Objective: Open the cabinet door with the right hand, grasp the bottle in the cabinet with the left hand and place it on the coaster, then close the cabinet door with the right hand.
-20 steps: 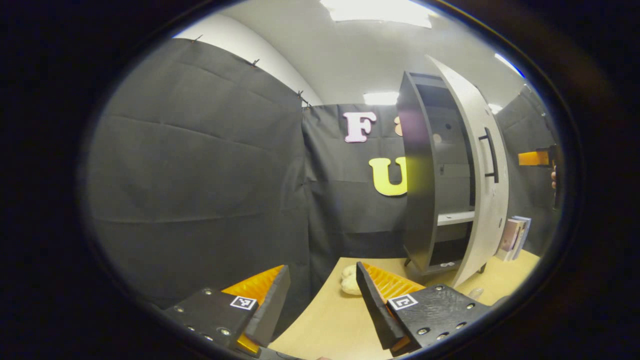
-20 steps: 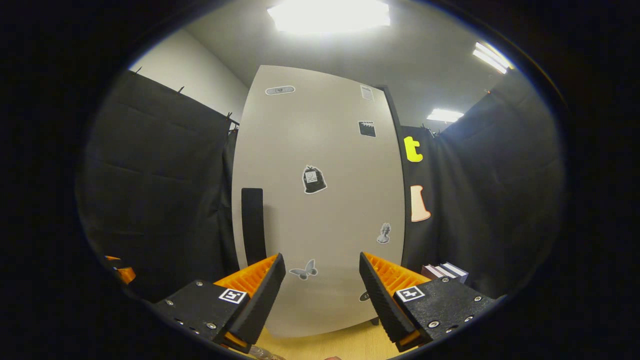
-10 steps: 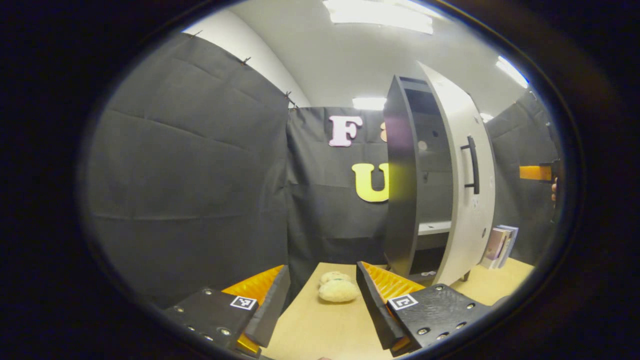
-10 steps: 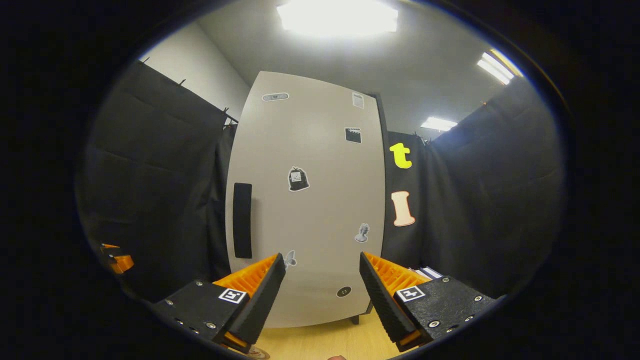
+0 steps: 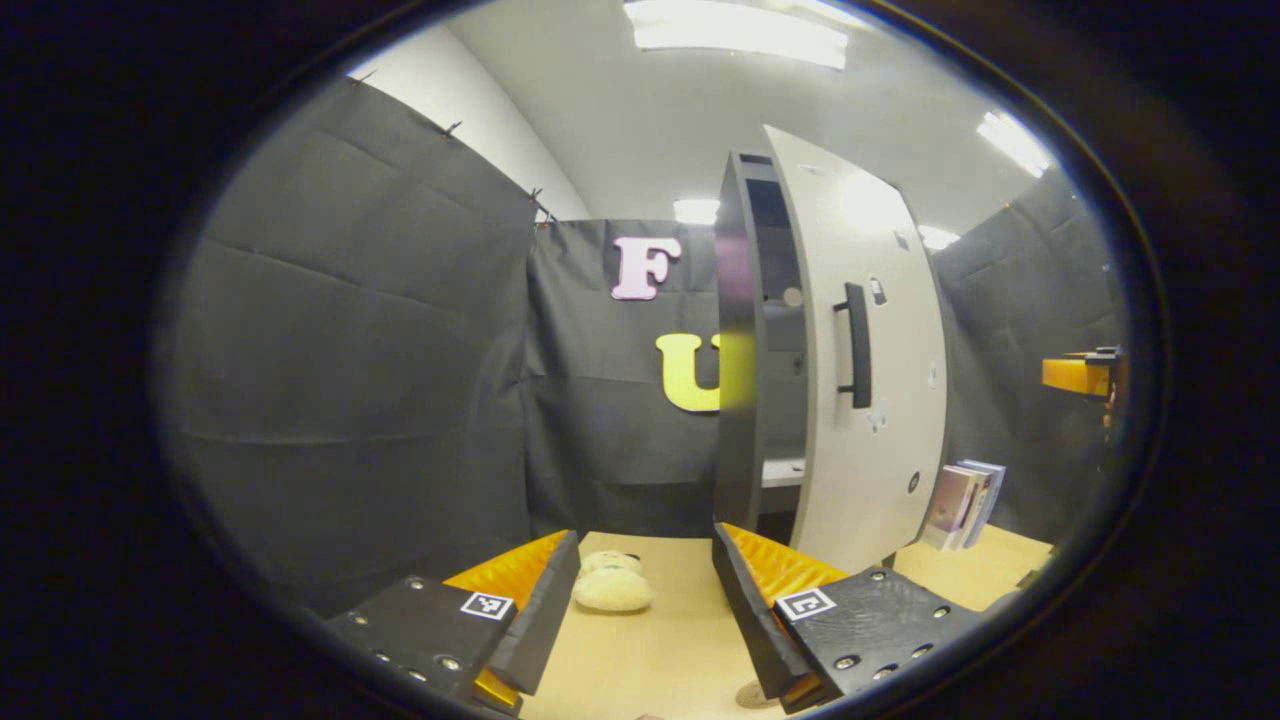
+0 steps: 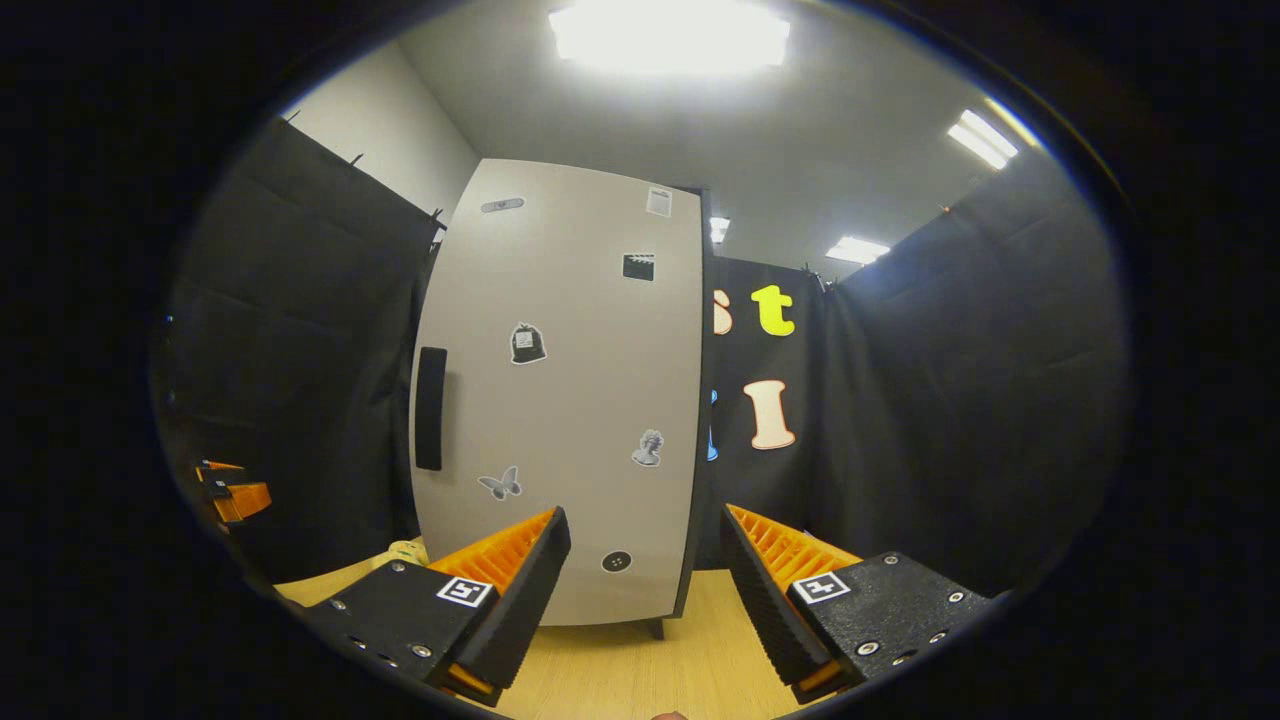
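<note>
Door (image 6: pixel 560 400) stands nearly shut, a narrow gap showing beside the handle (image 5: pixel 856 345). Both grippers, left (image 5: pixel 645 600) and right (image 6: pixel 645 590), hang with jaws open and empty. Closing looks unfinished: the right one should push the door flush. I can't spot the bottle or coaster.

At the center of the left gripper view the door (image 5: pixel 868 350) covers most of the cabinet (image 5: pixel 745 340), so we see only a narrow dark slit of its inside and an end of a shelf (image 5: pixel 782 471). At the bottom edge of that view a round thing (image 5: pixel 752 694) is half hidden behind our left gripper (image 5: pixel 645 600) and cut off, and we cannot tell what it is. The stickers (image 6: pixel 527 343) on the door in the right gripper view are too small for us to make out.
</note>
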